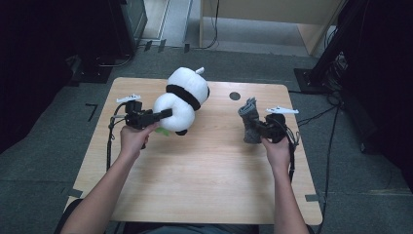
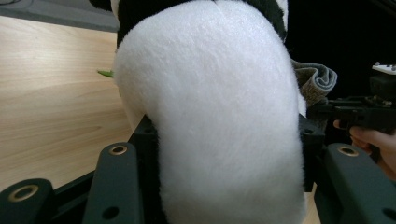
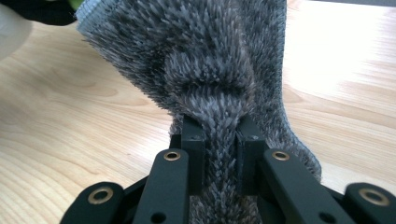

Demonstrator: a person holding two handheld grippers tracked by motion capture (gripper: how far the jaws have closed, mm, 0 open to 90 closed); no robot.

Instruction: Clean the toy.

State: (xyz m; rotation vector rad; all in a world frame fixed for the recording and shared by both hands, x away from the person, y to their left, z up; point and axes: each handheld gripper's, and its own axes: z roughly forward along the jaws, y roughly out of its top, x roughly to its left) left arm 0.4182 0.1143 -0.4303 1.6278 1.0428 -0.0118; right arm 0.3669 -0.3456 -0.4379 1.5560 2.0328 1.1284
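hand-held gripper (image 1: 165, 113): black, brass-ringed screw holes | top plate: white, three-cornered | cable: black | forearms: sleeveless

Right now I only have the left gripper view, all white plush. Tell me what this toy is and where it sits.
Observer: A panda plush, lying toward the far left of the wooden table; the left tongs clamp its white body.
Operator: Report what the other hand grips.
Observer: The right tongs pinch a fold of grey shaggy cloth.
Operator: Say whether the cloth lies flat.
Observer: No, in the high view it stands up bunched above the tabletop, apart from the panda.
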